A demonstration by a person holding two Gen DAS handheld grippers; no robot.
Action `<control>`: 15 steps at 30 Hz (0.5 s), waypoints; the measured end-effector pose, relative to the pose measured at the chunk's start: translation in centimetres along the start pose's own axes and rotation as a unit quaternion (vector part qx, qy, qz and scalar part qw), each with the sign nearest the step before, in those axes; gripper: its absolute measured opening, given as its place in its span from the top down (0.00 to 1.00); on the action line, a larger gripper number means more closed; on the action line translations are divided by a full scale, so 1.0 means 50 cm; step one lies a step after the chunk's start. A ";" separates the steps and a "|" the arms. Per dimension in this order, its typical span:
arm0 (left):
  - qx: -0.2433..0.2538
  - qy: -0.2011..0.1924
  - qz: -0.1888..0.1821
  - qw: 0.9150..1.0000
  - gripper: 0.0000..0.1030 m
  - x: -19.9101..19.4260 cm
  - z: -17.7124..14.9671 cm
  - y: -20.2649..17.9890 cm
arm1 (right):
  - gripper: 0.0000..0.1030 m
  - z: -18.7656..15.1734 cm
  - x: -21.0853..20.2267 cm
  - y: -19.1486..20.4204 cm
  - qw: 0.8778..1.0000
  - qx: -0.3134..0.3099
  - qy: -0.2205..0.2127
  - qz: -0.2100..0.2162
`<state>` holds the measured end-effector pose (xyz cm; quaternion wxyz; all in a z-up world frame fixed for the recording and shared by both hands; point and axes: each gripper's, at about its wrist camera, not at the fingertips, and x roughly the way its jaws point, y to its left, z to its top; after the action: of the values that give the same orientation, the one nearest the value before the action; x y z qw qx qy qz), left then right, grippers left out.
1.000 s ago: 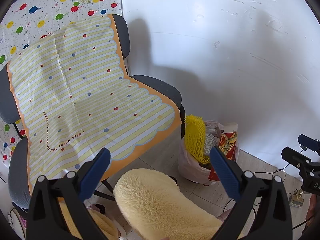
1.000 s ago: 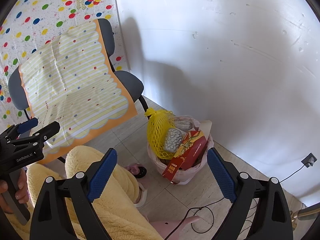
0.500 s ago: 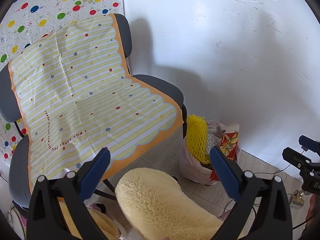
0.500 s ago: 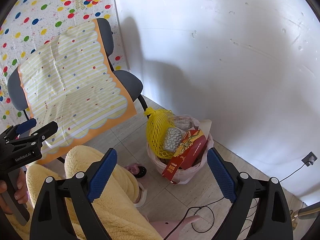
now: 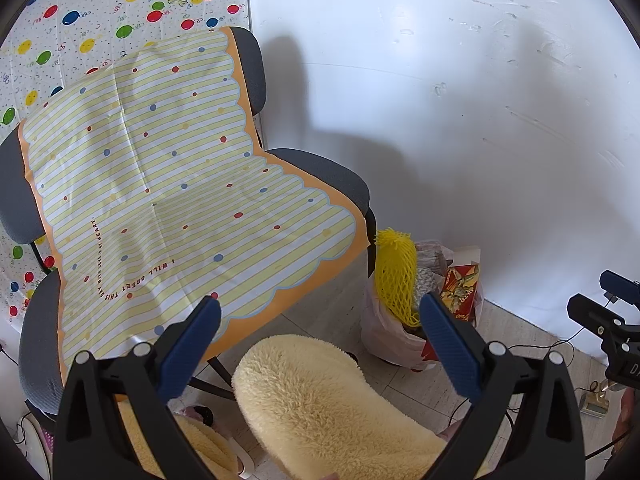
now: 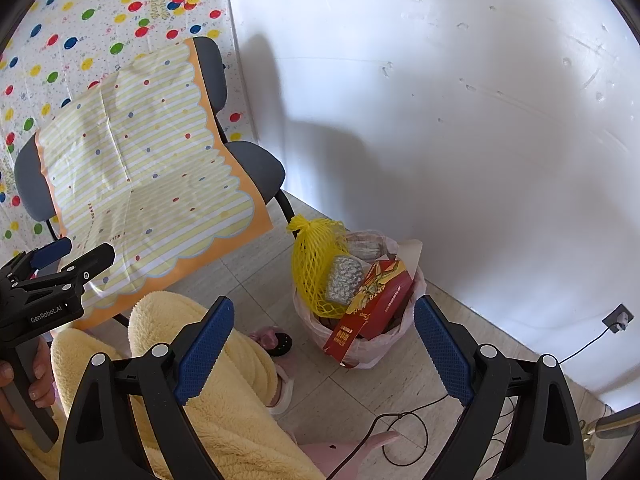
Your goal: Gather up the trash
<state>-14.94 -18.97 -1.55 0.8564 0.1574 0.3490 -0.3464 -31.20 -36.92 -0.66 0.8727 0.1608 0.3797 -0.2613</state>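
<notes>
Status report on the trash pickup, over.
Left gripper and right gripper: jaws open, empty. Trash bag full, on floor by wall. Person's knee sits before it.

L tool (image 5: 320, 344): jaws wide, empty | R tool (image 6: 324, 344): jaws wide, empty, held up

White wall (image 6: 460, 120), pale tiled floor (image 6: 260, 280), grey chair (image 5: 320, 172) — striped cloth-draped (image 5: 160, 180)

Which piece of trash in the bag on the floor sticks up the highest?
The yellow mesh net. Its knotted top rises above the red box and the silvery wrapper beside it in the bag.
</notes>
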 end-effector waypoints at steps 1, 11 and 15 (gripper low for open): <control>0.000 0.000 0.000 1.000 0.06 0.000 0.000 0.001 | 0.12 -0.001 -0.002 0.002 1.000 -0.001 0.000 0.000; -0.001 0.002 0.007 1.000 0.06 0.002 -0.002 0.005 | 0.12 0.001 0.000 0.000 1.000 -0.001 0.001 0.000; -0.003 0.002 0.012 1.000 0.06 0.002 -0.001 0.010 | 0.12 0.000 -0.003 0.002 1.000 0.000 0.000 -0.001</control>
<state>-14.58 -18.65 -1.66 0.8600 0.1600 0.3497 -0.3353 -31.24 -36.80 -0.57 0.8724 0.1608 0.3800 -0.2620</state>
